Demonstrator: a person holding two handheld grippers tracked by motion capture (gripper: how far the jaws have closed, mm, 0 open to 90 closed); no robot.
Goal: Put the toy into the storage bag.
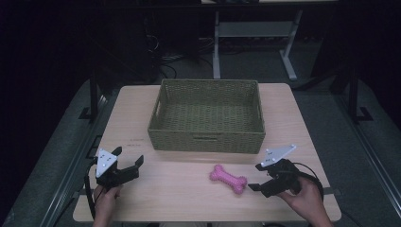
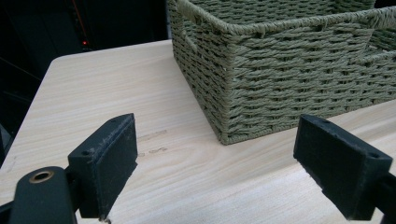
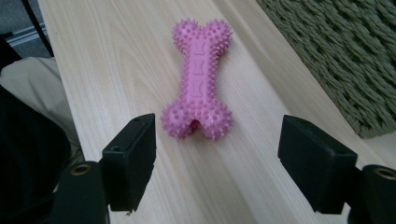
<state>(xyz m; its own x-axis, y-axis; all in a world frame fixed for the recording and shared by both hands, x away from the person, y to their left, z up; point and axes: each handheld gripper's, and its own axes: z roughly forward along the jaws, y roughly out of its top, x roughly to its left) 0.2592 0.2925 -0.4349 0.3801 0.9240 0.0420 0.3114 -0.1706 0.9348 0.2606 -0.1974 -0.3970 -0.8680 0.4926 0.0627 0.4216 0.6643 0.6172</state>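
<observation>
High view: I see a woven basket (image 1: 206,116) at the counter's (image 1: 156,198) far middle and a pink spiked bone toy (image 1: 229,178) lying flat near the front edge, right of centre. My right hand-held gripper (image 1: 257,177), jaws apart, sits just beside the toy's right end. My left hand-held gripper (image 1: 128,158), jaws apart and empty, rests near the front-left corner.

Woven basket (image 1: 206,116) sits on table (image 1: 142,198), far centre. Bone-shaped chew toy (image 1: 229,178) lies near of it, slightly right. Left gripper (image 1: 127,158) near-left; right gripper (image 1: 257,176) just right of toy.
</observation>
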